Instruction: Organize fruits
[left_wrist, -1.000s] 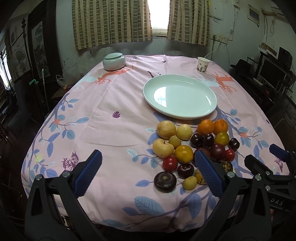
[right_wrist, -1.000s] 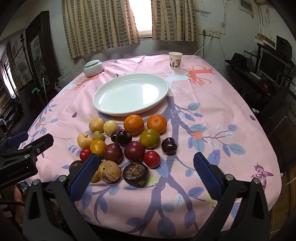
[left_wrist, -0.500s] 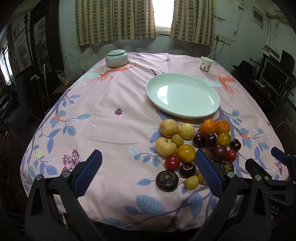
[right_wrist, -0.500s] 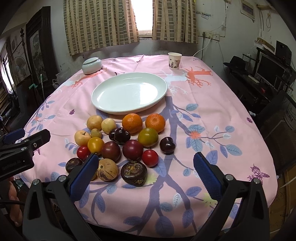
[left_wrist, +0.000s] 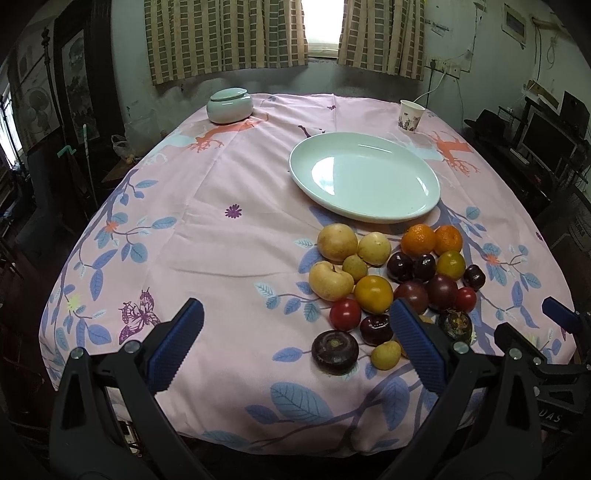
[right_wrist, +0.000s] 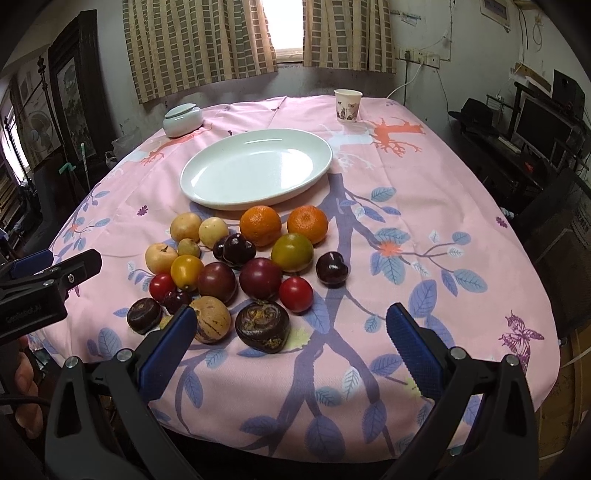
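Both cameras sit a touch higher and closer than a second ago; no fruit has shifted and the plate (right_wrist: 255, 168) is as bare as it was. We hold the left gripper (left_wrist: 295, 345) spread wide with nothing between its pads, hanging over the near edge of the tablecloth (left_wrist: 221, 243), fruit off at its 2 o'clock. Right gripper (right_wrist: 291, 345) likewise gapes empty, with the fruit pile (right_wrist: 243, 269) at its 11 to 12 o'clock and the plate beyond at 12. Nearest pieces: a dark knobbly fruit (right_wrist: 263, 325) and a striped tan one (right_wrist: 211, 319) (half behind the left pad). Two oranges (right_wrist: 260, 225) lie just beside the plate rim. We judge nothing is sorted yet: every piece is left. Cup (right_wrist: 348, 104) and lidded jar (right_wrist: 183, 119) sit far back, unused.
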